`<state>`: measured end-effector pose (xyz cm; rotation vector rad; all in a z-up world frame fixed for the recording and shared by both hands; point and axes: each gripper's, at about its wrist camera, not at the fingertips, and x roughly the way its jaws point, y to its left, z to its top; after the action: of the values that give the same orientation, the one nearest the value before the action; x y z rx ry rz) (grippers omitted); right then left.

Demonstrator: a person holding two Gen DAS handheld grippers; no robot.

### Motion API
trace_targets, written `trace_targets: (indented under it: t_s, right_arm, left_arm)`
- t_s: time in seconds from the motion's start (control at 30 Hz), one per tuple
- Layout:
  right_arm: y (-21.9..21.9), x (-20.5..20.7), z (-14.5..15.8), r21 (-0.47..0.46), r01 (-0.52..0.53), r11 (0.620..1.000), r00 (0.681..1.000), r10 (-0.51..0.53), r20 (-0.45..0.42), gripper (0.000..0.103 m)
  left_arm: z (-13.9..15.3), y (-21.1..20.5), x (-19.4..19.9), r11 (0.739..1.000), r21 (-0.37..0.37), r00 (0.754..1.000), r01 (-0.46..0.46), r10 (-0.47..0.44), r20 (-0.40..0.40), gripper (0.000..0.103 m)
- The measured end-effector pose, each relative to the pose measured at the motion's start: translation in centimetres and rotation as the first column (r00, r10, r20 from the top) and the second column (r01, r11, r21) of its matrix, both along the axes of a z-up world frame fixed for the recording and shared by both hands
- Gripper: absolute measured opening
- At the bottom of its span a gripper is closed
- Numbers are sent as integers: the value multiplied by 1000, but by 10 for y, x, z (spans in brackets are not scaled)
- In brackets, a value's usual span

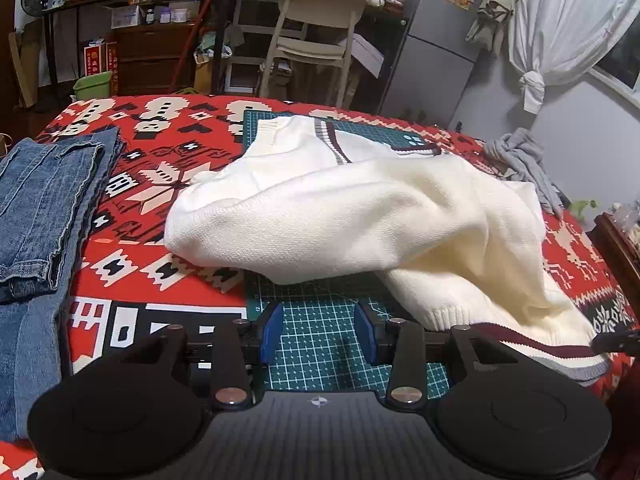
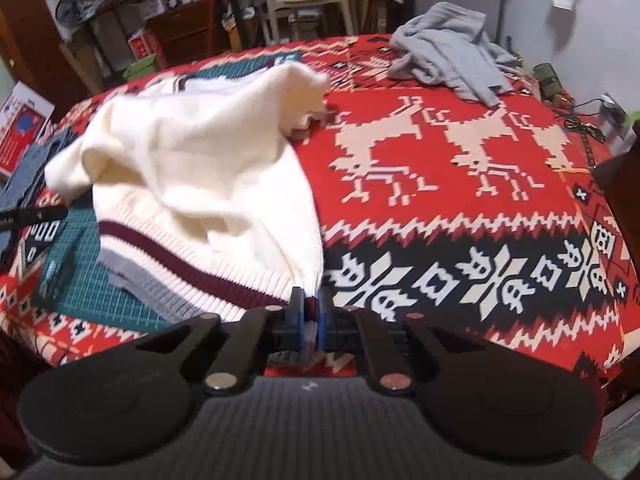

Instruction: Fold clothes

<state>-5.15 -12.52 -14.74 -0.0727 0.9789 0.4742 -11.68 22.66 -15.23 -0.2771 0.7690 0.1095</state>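
The right hand-held gripper (image 2: pixel 314 314) pinches the cream sweater's (image 2: pixel 192 160) striped hem; only the left view shows the left hand-held gripper (image 1: pixel 319 338) partly spread, empty, over the green cutting mat (image 1: pixel 320 344) on the red patterned bench (image 2: pixel 460 152), beside folded jeans (image 1: pixel 44 200).

- The left gripper (image 1: pixel 319 334) hangs tilted downward just beside the sweater's (image 1: pixel 352 216) near hem, jaws apart and empty.
- The right gripper (image 2: pixel 313 316) is clamped on the sweater's hem corner.

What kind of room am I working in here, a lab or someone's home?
Most likely a lived-in home room, not a lab. The clothes lie on a table under a red patterned cloth, with a fridge bearing stickers, a wooden chair and a knotted white curtain behind.
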Motion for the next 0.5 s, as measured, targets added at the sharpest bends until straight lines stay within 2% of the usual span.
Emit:
trace_targets:
  t_s: [0.13,0.23,0.37,0.5]
  right_arm:
    - [9,-2,17,-43,-21,999,996,25,87,17]
    - [23,-5,33,-31,-67,997,988,70,140,19]
    - [63,-11,41,4,-194,981,969,191,157,19]
    - [115,-16,32,50,-308,950,945,300,129,20]
  left_arm:
    - [4,2,-3,1000,-9,1000,-9,9,7,39]
    - [8,-1,-8,1000,-4,1000,-2,2,9,39]
    - [9,-4,-14,1000,-6,1000,-9,9,-8,39]
    - [9,-6,-22,1000,9,999,-12,12,-31,39]
